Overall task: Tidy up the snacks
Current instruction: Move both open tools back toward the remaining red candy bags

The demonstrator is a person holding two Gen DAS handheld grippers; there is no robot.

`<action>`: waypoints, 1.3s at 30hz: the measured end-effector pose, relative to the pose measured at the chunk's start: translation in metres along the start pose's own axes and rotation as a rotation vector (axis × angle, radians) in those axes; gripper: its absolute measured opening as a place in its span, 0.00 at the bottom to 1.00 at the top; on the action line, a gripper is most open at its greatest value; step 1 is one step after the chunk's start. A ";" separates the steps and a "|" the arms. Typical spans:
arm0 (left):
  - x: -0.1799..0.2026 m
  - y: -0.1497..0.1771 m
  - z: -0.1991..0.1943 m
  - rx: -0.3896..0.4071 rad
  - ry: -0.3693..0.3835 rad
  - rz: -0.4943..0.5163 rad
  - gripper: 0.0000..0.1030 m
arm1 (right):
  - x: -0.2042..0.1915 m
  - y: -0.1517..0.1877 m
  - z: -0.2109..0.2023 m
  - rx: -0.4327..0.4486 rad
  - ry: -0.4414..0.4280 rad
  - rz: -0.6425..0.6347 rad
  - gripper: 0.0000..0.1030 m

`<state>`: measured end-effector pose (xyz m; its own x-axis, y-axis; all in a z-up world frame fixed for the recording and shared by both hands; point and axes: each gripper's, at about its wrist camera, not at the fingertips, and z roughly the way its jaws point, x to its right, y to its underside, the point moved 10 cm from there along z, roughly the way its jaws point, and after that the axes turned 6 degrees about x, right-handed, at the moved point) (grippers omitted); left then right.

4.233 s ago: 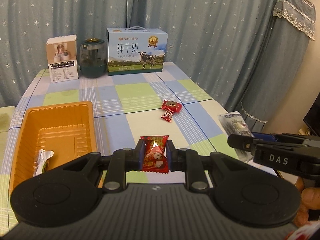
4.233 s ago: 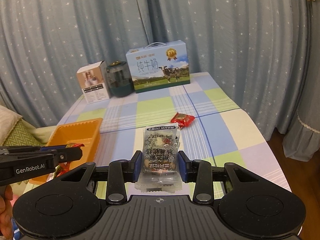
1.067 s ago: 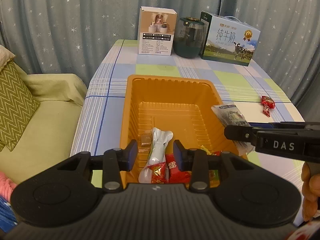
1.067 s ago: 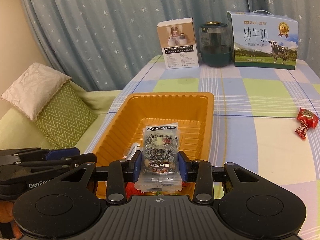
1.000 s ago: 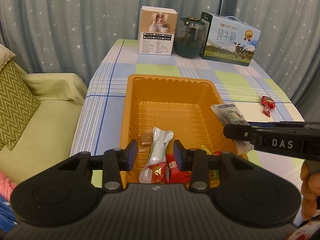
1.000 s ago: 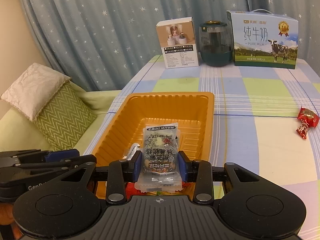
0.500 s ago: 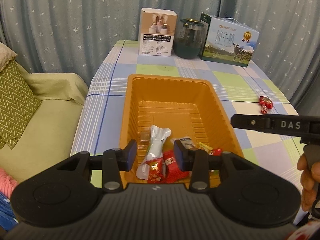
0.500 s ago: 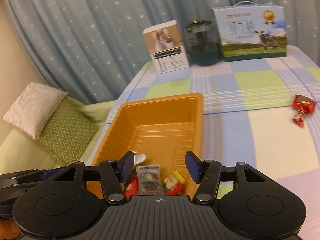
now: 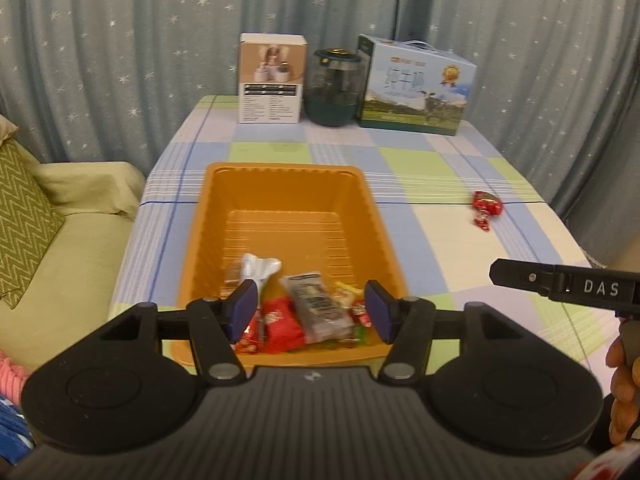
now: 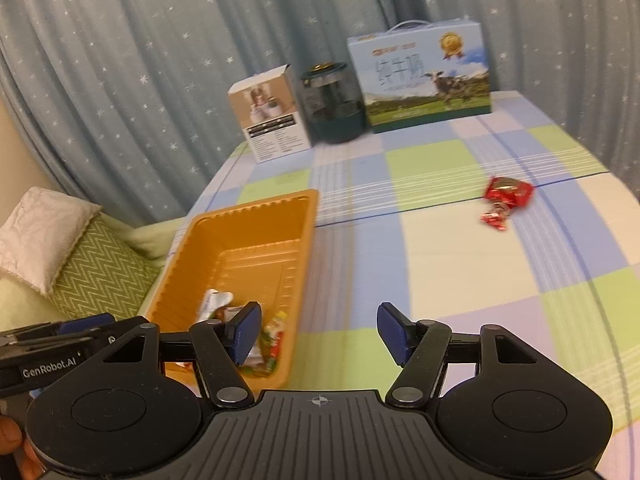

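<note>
We found the left gripper (image 9: 310, 306) released, its jaws having just been opening, with nothing clamped between the pads; the snacks seen between them lay below in the orange tray (image 9: 280, 172). The right gripper (image 10: 318, 334) was likewise released, its jaws having just been opening, and empty, with bare tablecloth (image 10: 440, 264) ahead of it and the tray off to its left.

The pile at the tray's near end included a clear packet (image 9: 316, 306), a red packet (image 9: 282, 322) and a white wrapper (image 9: 260, 270). One red candy (image 10: 506, 200) remained on the cloth, well ahead of the right gripper and to its right, apart from the tray.

Risks, in our judgement:
- The candy is small and crinkled; a closing pad could skid it along the smooth cloth or catch only its twisted tail, which may slip out in transit.
- The cloth could bunch under a low approach.
- The tray looks light; a gripper brushing its wall could shift it toward the table edge near the sofa (image 9: 80, 240).
- The two grippers work close together over the tray and could collide.
</note>
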<state>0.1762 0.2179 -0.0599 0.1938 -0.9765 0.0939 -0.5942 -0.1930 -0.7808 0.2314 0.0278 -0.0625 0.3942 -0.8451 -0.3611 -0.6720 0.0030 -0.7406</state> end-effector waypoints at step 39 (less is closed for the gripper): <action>0.181 -0.025 0.019 0.044 0.237 0.150 0.88 | 0.154 -0.014 -0.089 0.074 0.239 0.172 0.68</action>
<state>0.2411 0.0474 -0.0354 -0.0846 -0.9899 0.1134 -0.5668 -0.0458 -0.8226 0.2451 -0.1500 -0.0571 0.1136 -0.9308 -0.3475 -0.6648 0.1888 -0.7228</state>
